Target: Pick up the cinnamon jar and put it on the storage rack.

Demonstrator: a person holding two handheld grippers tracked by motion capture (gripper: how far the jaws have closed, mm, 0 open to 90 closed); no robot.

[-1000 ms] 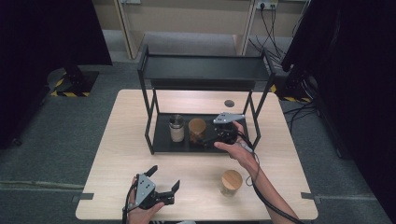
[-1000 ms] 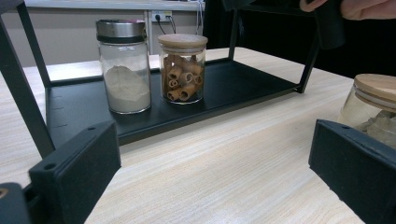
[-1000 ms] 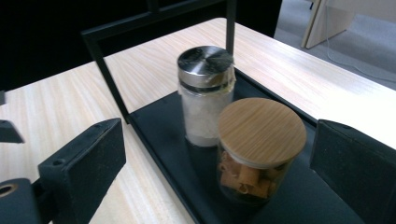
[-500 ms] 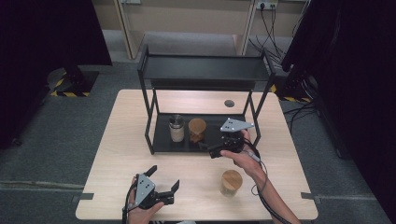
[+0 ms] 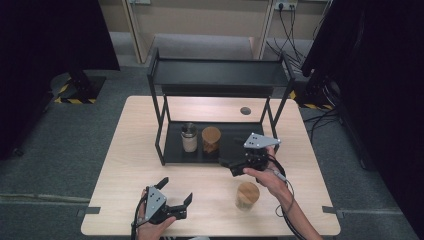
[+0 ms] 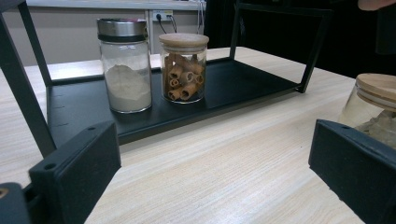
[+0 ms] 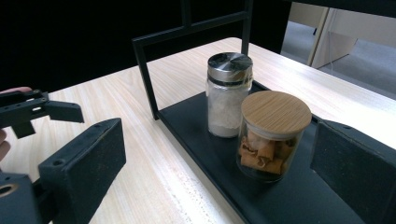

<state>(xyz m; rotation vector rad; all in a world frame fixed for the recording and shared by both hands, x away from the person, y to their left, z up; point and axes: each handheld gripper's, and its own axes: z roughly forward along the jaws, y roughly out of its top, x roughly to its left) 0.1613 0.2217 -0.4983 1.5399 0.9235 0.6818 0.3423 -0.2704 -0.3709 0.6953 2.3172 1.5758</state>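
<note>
A black two-tier rack [image 5: 220,80] stands on the wooden table. Its lower shelf [image 5: 172,150] holds a metal-lidded jar of white powder [image 5: 189,136] [image 6: 125,65] [image 7: 229,93]. A wooden-lidded jar of brown rolls [image 5: 211,139] [image 6: 183,67] [image 7: 273,135] stands just right of it. My right gripper [image 5: 229,166] [image 7: 217,144] is open at the shelf's front right, a short way from the rolls jar and holding nothing. My left gripper [image 5: 176,190] [image 6: 215,154] rests open near the table's front edge. A third wooden-lidded jar [image 5: 247,195] [image 6: 373,107] stands on the table under my right forearm.
The rack's upper shelf [image 5: 220,72] is bare and its posts [image 5: 160,125] flank the lower shelf. A small round hole [image 5: 245,110] sits in the table behind the rack. Cables [image 5: 290,20] run over the floor at the back right.
My right gripper has drawn back from the rolls jar toward the table's front, jaws still wide. The jar stays on the shelf. The left gripper has not moved.
</note>
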